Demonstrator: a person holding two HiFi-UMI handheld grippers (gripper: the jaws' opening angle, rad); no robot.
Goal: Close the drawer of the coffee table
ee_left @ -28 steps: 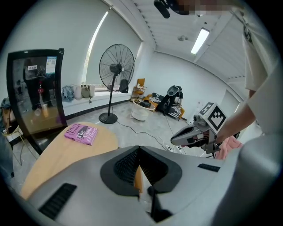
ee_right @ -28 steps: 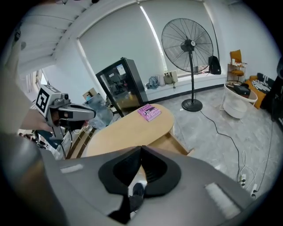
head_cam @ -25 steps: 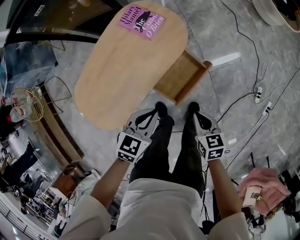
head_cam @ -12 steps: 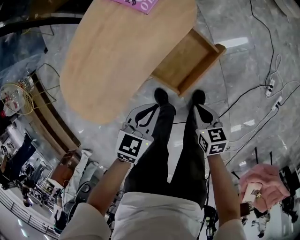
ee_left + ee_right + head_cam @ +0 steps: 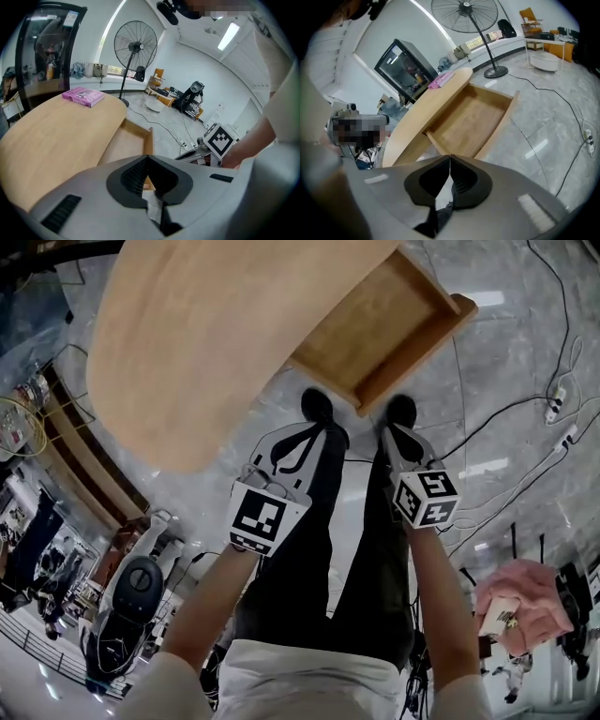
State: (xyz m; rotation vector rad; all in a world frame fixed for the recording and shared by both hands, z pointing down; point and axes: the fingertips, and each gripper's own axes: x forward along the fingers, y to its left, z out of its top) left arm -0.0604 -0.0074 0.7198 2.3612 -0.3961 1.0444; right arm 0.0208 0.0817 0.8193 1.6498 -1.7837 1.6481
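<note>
The light wooden coffee table (image 5: pixel 206 343) fills the upper left of the head view. Its empty drawer (image 5: pixel 384 320) stands pulled out toward my feet. Both grippers hang just short of the drawer's front edge, above my shoes. My left gripper (image 5: pixel 309 432) is shut with nothing in it, and so is my right gripper (image 5: pixel 388 434). In the left gripper view the drawer (image 5: pixel 124 145) lies just beyond the closed jaws, right of the table top (image 5: pixel 56 131). The right gripper view looks into the open drawer (image 5: pixel 468 124) past its own closed jaws.
A pink book (image 5: pixel 83 96) lies on the table's far end. A standing fan (image 5: pixel 135 47) is behind the table. Cables and a power strip (image 5: pixel 561 395) run over the marble floor at right. Another person's hand (image 5: pixel 520 610) shows at lower right; wire racks stand at left.
Both grippers have sunk lower and nearer the drawer front. The table and drawer now look larger in the head view, and the book has slid out of it at the top.
</note>
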